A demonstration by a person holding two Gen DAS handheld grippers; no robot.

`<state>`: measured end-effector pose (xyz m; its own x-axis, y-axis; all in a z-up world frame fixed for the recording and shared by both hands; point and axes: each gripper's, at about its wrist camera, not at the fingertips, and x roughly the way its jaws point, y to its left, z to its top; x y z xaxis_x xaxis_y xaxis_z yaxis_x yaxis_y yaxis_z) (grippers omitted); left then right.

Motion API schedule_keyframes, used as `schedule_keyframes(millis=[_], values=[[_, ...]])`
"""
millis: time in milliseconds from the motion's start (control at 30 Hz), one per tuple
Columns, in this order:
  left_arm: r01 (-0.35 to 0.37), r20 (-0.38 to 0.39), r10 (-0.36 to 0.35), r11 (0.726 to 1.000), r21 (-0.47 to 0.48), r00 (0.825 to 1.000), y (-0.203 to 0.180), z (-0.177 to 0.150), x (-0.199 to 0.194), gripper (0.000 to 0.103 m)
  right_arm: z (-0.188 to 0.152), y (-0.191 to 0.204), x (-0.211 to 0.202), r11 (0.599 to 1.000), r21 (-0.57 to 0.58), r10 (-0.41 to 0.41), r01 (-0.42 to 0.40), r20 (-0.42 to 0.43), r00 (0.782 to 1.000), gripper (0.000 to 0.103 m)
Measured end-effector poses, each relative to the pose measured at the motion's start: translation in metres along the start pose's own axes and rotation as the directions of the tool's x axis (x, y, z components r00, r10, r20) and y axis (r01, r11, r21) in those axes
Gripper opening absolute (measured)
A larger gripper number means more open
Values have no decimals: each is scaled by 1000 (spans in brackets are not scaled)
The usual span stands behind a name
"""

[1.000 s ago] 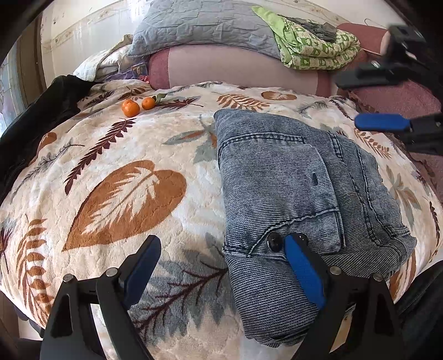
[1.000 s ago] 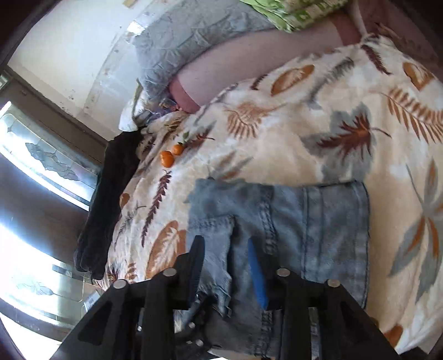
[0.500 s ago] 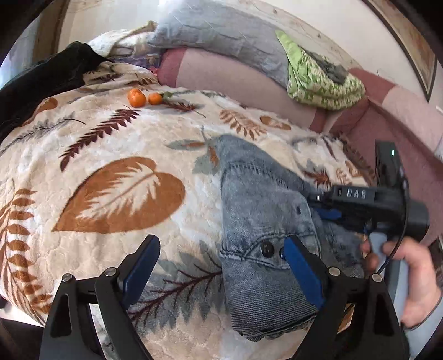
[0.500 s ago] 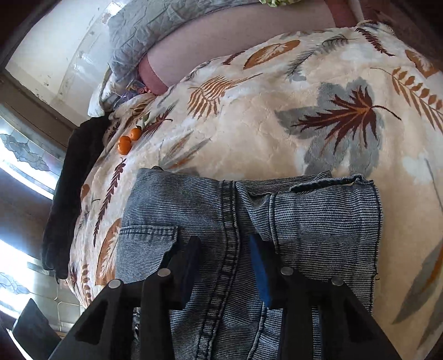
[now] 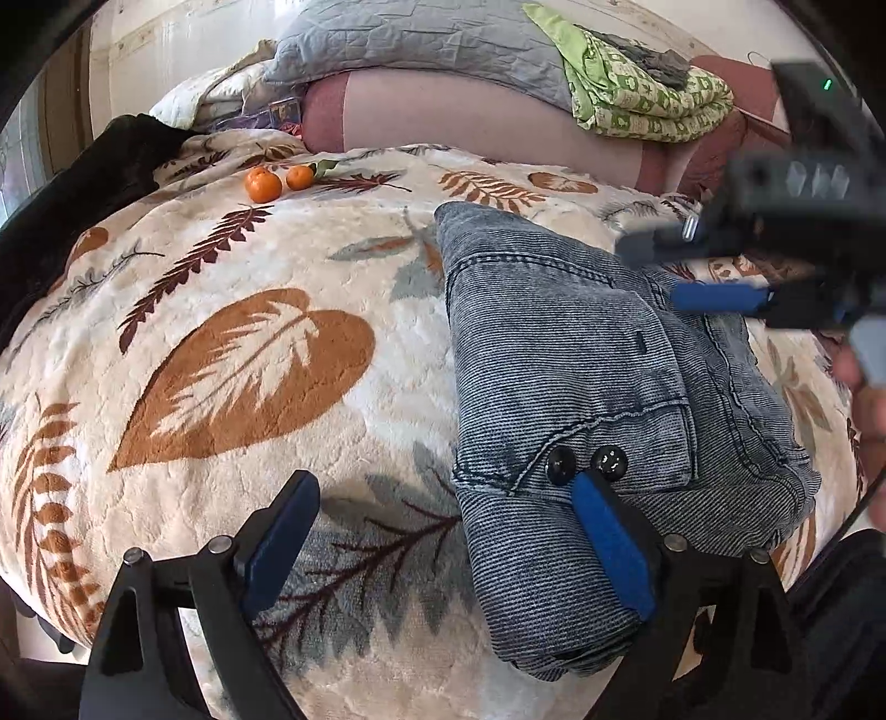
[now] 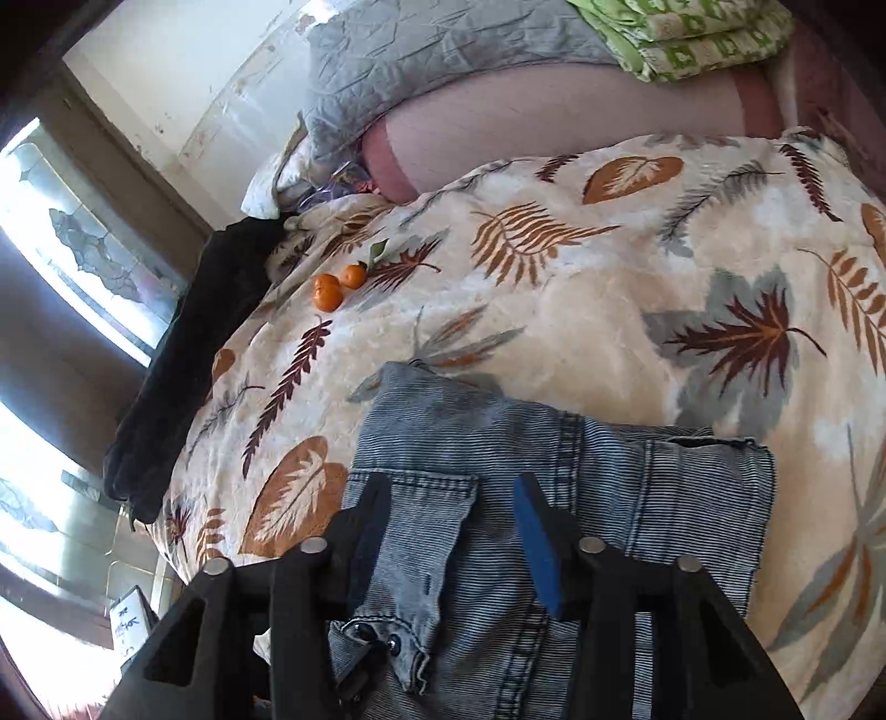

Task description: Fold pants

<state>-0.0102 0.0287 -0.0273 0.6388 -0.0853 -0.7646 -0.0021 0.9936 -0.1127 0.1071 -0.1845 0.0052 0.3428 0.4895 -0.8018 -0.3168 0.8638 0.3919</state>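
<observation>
The blue denim pants lie folded into a thick rectangle on the leaf-print blanket, two black buttons facing me. My left gripper is open at their near left corner: one fingertip over the denim edge, the other over bare blanket, nothing pinched. My right gripper hovers blurred over the far right side of the pants, a hand behind it. In the right wrist view its jaws are opening just above the pants; denim lies between the pads, which do not press on it.
Two tangerines sit on the blanket at the far left. A black garment hangs over the bed's left edge. A pink bolster, a grey pillow and a green folded cloth line the back. A window is at the left.
The right gripper's jaws have widened after narrowing over the denim, and it has shifted from the middle of the pants toward their far right side. The left gripper stays open at the near corner.
</observation>
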Motion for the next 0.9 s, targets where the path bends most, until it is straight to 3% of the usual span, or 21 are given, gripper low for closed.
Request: schedule_keyframes(millis=[33, 67, 100, 200, 233, 300, 333, 367, 400, 433, 500, 533, 567, 600, 733, 833, 900], values=[[36, 8, -36, 999, -25, 999, 4, 1, -4, 93, -7, -8, 22, 995, -26, -95, 93, -75, 993, 68], [88, 19, -88, 995, -56, 996, 9, 3, -10, 93, -16, -18, 40, 994, -41, -107, 103, -109, 988, 68], [141, 49, -137, 985, -98, 989, 17, 5, -18, 93, -20, -23, 38, 996, -47, -80, 77, -58, 995, 68], [238, 145, -207, 939, -247, 968, 45, 11, -34, 93, -16, -17, 33, 994, -51, -102, 98, -89, 991, 68], [286, 124, -260, 913, -290, 958, 53, 13, -29, 93, -14, -16, 36, 992, -69, -111, 104, -104, 988, 68], [374, 42, -387, 852, -367, 921, 57, 10, -7, 93, -10, -18, 38, 994, -56, -101, 94, -131, 986, 69], [385, -10, -423, 833, -397, 906, 53, 4, 4, 92, -7, -19, 38, 995, -40, -94, 90, -147, 985, 69], [381, -61, -438, 836, -394, 897, 46, 0, 14, 90, -3, -18, 37, 995, -33, -98, 94, -168, 981, 69], [365, -47, -406, 861, -354, 912, 39, -1, 10, 90, 2, -14, 32, 994, -27, -107, 104, -170, 980, 68], [365, -47, -400, 872, -327, 915, 32, -1, 5, 90, 9, -7, 24, 993, -35, -115, 111, -152, 982, 68], [446, -43, -487, 830, -335, 872, 25, -1, 3, 81, 26, 14, 7, 991, -90, -112, 103, -104, 988, 69], [463, -40, -508, 813, -353, 861, 24, -1, 2, 69, 37, 25, 3, 988, -115, -114, 102, -97, 989, 69], [455, -33, -497, 818, -353, 867, 24, 1, 1, 66, 49, 36, 2, 984, -145, -120, 105, -100, 988, 69], [461, -30, -504, 811, -359, 863, 24, 2, 1, 65, 62, 48, 6, 978, -177, -131, 109, -117, 984, 69], [495, -14, -560, 744, -449, 829, 34, 5, 11, 65, 100, 88, 49, 941, -305, -222, 146, -233, 947, 69], [487, -17, -555, 744, -458, 831, 32, 6, 13, 65, 108, 110, 90, 887, -419, -326, 192, -277, 904, 69], [481, -26, -547, 757, -442, 837, 28, 7, 15, 65, 106, 113, 120, 848, -477, -410, 229, -318, 854, 69]])
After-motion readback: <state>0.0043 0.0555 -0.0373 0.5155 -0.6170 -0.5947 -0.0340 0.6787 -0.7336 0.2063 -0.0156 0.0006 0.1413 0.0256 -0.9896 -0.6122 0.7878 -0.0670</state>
